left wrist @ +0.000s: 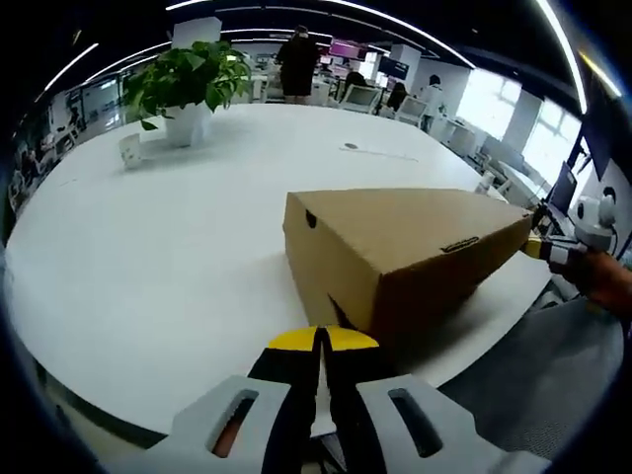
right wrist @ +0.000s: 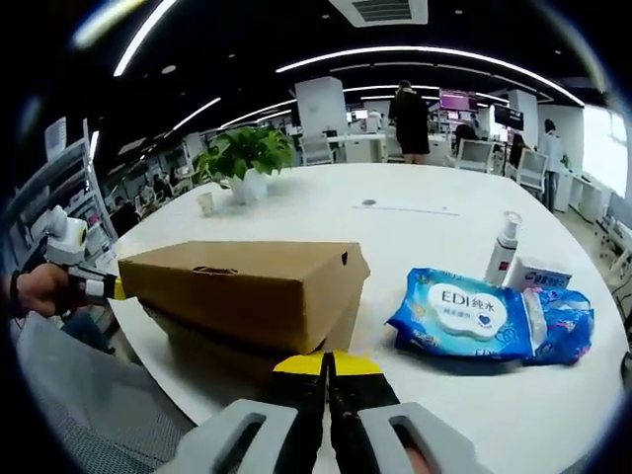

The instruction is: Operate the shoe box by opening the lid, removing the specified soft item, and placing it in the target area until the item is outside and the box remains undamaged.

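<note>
Brown cardboard shoe box lies on the white table, close to the table's near edge, lid down and closed. Finger holes visible in its end and side walls.

Left gripper: yellow-tipped jaws pressed together, nothing between them, tips just short of the box's near corner. Whether they touch the cardboard cannot be told.

Right gripper: jaws likewise pressed together and empty, tips right at the lower edge of the box's end wall.

In the right gripper view the left gripper comes in from the left, held in a hand, its tip at the far end of the box. In the left gripper view the right gripper appears at the box's far end on the right.

Beside the box, further along the table: a blue pack of wet wipes, a white pump bottle and a small white-and-blue pack. Toward the table's far edge, a potted plant with a small white cup next to it.

People stand among desks beyond the table.
</note>
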{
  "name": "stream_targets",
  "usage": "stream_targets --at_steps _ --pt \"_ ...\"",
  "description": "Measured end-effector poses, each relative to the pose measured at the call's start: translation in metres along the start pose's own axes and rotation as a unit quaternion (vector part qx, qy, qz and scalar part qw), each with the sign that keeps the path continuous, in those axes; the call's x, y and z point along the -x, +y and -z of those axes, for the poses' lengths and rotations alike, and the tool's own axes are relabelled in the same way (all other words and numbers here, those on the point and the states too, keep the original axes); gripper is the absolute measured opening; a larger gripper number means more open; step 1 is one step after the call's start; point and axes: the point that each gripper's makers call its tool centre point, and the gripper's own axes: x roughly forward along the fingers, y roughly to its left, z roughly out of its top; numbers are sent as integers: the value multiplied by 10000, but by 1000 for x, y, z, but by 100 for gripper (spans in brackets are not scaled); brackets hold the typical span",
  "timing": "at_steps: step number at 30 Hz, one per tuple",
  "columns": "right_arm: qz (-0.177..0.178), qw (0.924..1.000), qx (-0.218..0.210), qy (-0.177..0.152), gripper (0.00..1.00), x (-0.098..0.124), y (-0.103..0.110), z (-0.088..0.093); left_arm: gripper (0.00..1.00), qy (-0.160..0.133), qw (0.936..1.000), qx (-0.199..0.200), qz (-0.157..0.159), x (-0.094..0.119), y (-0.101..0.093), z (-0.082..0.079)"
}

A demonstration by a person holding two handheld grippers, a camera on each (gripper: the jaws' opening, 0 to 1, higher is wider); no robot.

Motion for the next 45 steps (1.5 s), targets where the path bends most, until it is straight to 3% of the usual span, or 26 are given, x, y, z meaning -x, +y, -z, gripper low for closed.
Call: stream_targets --at_steps 6,10,15,20,25,27,30,32,35,45 --pt "0 10000 -31 92 0 1 0 5 0 -37 9999 139 3 4 -2 -3" --pt "155 9994 248 179 0 5 -7 7 0 -70 9997 230 -63 8 -2 -5" --pt "285 9996 71 -52 0 13 -17 -6 1 -226 9974 641 -249 14 9 -8" --pt "239 9965 -569 -565 13 17 -19 -26 6 -443 9911 1251 -95 18 8 -19" --pt "-102 9962 -584 -645 25 9 -2 -30 23 -574 9886 1380 174 17 -2 -31" --pt "-220 9969 -564 -496 28 2 6 -24 26 -492 9899 1293 294 13 -11 -30" --pt "-321 9974 -586 -257 28 -6 12 -12 24 -57 9947 991 254 1 -16 -13" --pt "-367 9970 -676 -88 26 -11 13 -3 23 -39 9945 995 336 -3 -21 -10" --pt "-414 9964 -739 78 22 -16 15 5 19 223 9955 864 316 -12 -21 -1" --pt "-173 9963 -835 -106 19 -38 2 -15 21 104 9959 818 360 -39 -13 -37"
